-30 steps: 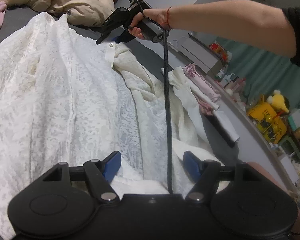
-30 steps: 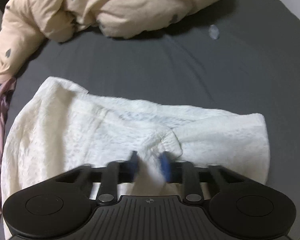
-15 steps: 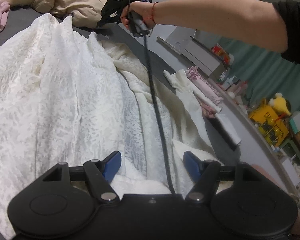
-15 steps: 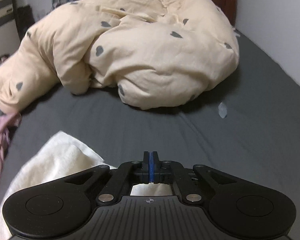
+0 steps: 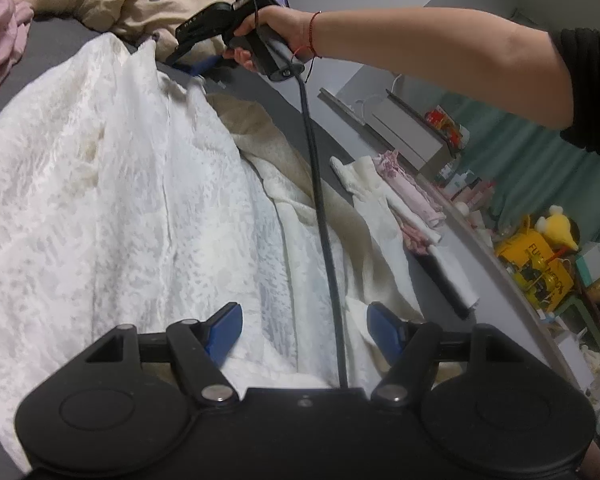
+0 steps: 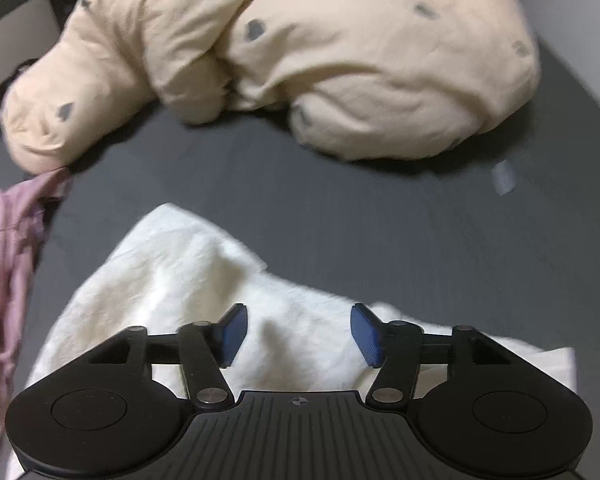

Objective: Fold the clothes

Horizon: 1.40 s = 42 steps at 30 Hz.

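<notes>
Right wrist view: right gripper [image 6: 298, 334] jaws opening over the white garment [image 6: 204, 280], nothing pinched; left gripper [image 5: 304, 330] wide, empty. Smooth flat before folding.

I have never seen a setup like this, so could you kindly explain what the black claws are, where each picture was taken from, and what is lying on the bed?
There is no robot: a person holds a hand-operated claw in each hand, each carrying a camera that looks along its blue fingers. One picture is from the left claw, which is open over a white lace garment spread on the grey bed; it also shows the person's right hand gripping the other tool. The other picture is from the right claw, whose jaws are opening above the garment's edge, pinching nothing. A beige duvet and pink clothing lie nearby.
</notes>
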{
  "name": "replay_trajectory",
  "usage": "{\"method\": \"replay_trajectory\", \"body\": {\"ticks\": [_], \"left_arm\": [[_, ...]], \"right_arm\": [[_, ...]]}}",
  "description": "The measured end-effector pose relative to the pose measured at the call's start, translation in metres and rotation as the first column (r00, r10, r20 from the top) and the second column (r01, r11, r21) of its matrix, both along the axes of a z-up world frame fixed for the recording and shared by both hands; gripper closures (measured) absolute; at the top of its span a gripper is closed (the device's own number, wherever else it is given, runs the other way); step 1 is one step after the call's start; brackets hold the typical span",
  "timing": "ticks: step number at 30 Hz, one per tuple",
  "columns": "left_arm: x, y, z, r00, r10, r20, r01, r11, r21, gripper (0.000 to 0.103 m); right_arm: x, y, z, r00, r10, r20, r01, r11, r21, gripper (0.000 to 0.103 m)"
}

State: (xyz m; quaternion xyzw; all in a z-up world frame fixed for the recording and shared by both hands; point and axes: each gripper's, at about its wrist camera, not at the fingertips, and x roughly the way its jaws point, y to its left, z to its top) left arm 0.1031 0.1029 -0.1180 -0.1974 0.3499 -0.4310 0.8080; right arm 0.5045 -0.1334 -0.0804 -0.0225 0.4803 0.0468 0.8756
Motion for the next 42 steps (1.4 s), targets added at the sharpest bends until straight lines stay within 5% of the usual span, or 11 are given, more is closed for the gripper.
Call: {"method": "replay_trajectory", "body": {"ticks": [7,9,10,16,24,31,33,34,35,37,42], "left_arm": [[0.0,0.005,0.003,0.999,0.047,0.02,-0.047,0.999,0.007,0.035],[0.002,0.007,0.002,0.998,0.055,0.016,-0.055,0.998,0.007,0.035],[0.002,0.008,0.001,0.998,0.062,0.015,-0.062,0.998,0.01,0.035],[0.006,0.016,0.001,0.987,0.158,0.037,-0.159,0.986,0.048,0.035],[0.016,0.024,-0.002,0.969,0.246,0.007,-0.246,0.967,0.072,0.035],[0.016,0.025,-0.001,0.959,0.281,0.034,-0.283,0.951,0.123,0.034],[0.017,0.028,-0.001,0.955,0.293,0.034,-0.295,0.947,0.126,0.034],[0.018,0.03,-0.002,0.955,0.297,0.026,-0.297,0.947,0.122,0.034],[0.018,0.031,-0.002,0.955,0.297,0.018,-0.297,0.948,0.117,0.034],[0.019,0.032,-0.002,0.954,0.299,0.007,-0.297,0.948,0.111,0.034],[0.012,0.028,0.003,0.96,0.277,0.043,-0.281,0.951,0.126,0.034]], "right_arm": [[0.002,0.002,-0.012,0.999,-0.028,-0.021,0.025,0.989,-0.144,0.051],[0.003,0.0,-0.022,0.997,-0.057,-0.046,0.05,0.987,-0.15,0.098],[0.002,-0.003,-0.026,0.995,-0.079,-0.053,0.071,0.988,-0.137,0.103],[-0.005,-0.002,-0.006,0.986,-0.078,0.144,0.101,0.981,-0.165,0.103],[0.002,-0.013,-0.016,0.99,-0.138,0.039,0.142,0.979,-0.145,0.101],[-0.004,-0.016,0.013,0.983,-0.132,0.126,0.14,0.989,-0.056,0.099],[-0.006,-0.021,0.021,0.986,-0.124,0.111,0.128,0.991,-0.027,0.092],[-0.007,-0.025,0.024,0.987,-0.126,0.102,0.127,0.992,-0.008,0.07],[-0.008,-0.028,0.026,0.988,-0.127,0.093,0.126,0.992,0.01,0.031],[-0.012,-0.036,0.03,0.988,-0.137,0.067,0.135,0.99,0.038,0.0],[-0.033,-0.053,0.034,0.989,-0.15,0.017,0.15,0.988,-0.024,0.0]]}}
